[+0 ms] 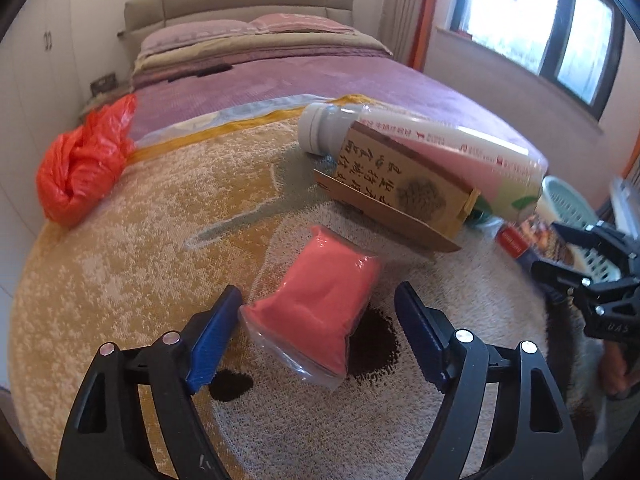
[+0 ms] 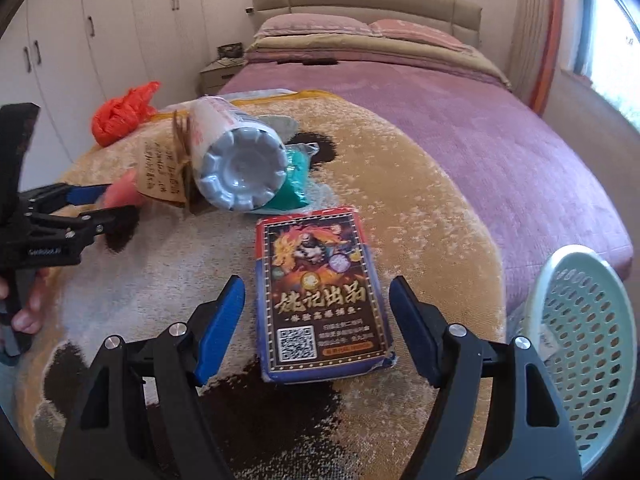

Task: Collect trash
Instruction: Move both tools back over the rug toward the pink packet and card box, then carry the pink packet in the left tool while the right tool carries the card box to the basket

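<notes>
Trash lies on a yellow patterned blanket (image 1: 120, 260) at the foot of a bed. My left gripper (image 1: 320, 312) is open, its blue pads on either side of a pink packet in clear wrap (image 1: 320, 300). Behind it lie a brown paper carton (image 1: 404, 188) and a plastic bottle (image 1: 432, 152) on its side. My right gripper (image 2: 318, 300) is open around a dark printed card box (image 2: 320, 292). The bottle's base (image 2: 240, 172) faces the right wrist view, with a green packet (image 2: 296, 184) beside it. An orange plastic bag (image 1: 80, 168) lies at the far left.
A pale green perforated basket (image 2: 588, 344) stands off the bed's right corner. The purple bed cover (image 2: 460, 128) stretches back to the pillows and headboard. White wardrobes (image 2: 100, 32) line the left wall; a window (image 1: 540, 24) is on the right.
</notes>
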The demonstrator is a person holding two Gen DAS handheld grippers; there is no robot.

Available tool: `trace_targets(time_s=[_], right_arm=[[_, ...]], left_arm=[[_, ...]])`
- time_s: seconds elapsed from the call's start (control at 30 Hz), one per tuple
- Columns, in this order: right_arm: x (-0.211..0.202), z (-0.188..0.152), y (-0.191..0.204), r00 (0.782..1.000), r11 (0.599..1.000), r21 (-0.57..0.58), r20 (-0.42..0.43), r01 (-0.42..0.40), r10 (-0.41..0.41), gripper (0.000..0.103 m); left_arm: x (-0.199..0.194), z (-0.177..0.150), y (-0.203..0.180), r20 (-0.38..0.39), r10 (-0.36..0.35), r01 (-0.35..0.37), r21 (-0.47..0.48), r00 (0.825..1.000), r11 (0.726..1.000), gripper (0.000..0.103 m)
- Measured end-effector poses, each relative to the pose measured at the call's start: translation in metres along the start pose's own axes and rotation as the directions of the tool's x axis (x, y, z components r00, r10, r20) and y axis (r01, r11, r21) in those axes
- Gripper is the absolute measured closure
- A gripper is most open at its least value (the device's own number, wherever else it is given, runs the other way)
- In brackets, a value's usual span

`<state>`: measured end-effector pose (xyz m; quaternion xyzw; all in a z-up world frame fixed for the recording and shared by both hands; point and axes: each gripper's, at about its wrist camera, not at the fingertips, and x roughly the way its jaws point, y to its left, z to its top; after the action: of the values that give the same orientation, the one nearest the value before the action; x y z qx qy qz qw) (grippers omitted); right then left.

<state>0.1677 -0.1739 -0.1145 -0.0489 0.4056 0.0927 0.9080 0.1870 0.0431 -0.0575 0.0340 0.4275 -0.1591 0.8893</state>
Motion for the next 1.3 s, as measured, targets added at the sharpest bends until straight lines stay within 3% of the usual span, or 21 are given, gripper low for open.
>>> trace_targets(time_s=[0.03,0.13,0.27,0.5,0.67,0.9,1.3], right_arm=[[0.001,0.0,0.002,1.0,1.0,-0.009,-0.001,0.015,-0.015,0.041],[0.001,0.0,0.002,0.999,0.999,-0.015,0.006,0.041,-0.041,0.043],[-0.01,-0.002,0.005,0.998,0.999,-0.023,0.053,0.039,-0.037,0.044],[-0.046,-0.006,-0.009,0.992,0.999,0.031,0.125,0.023,-0.026,0.044],[-0.086,-0.009,-0.037,0.98,0.995,0.088,0.194,0.037,-0.054,0.044],[-0.127,-0.019,-0.089,0.959,0.976,0.195,0.248,0.093,-0.141,0.044],[-0.157,-0.056,-0.198,0.931,0.89,0.411,0.207,0.197,-0.302,0.044]], left_arm=[[0.0,0.0,-0.003,-0.003,0.022,-0.022,0.012,1.0,1.0,0.031],[-0.001,0.0,-0.011,-0.001,0.073,-0.073,0.046,0.997,0.996,0.047],[-0.008,0.0,-0.019,0.008,0.082,-0.082,0.042,0.997,0.996,0.052],[-0.044,0.001,-0.048,0.09,0.042,-0.047,0.048,0.995,0.998,0.054],[-0.071,0.01,-0.083,0.169,-0.033,0.021,0.07,0.985,0.997,0.054],[-0.092,0.034,-0.143,0.241,-0.174,0.146,0.128,0.955,0.981,0.054],[-0.057,0.062,-0.266,0.18,-0.355,0.308,0.245,0.917,0.919,0.054]])
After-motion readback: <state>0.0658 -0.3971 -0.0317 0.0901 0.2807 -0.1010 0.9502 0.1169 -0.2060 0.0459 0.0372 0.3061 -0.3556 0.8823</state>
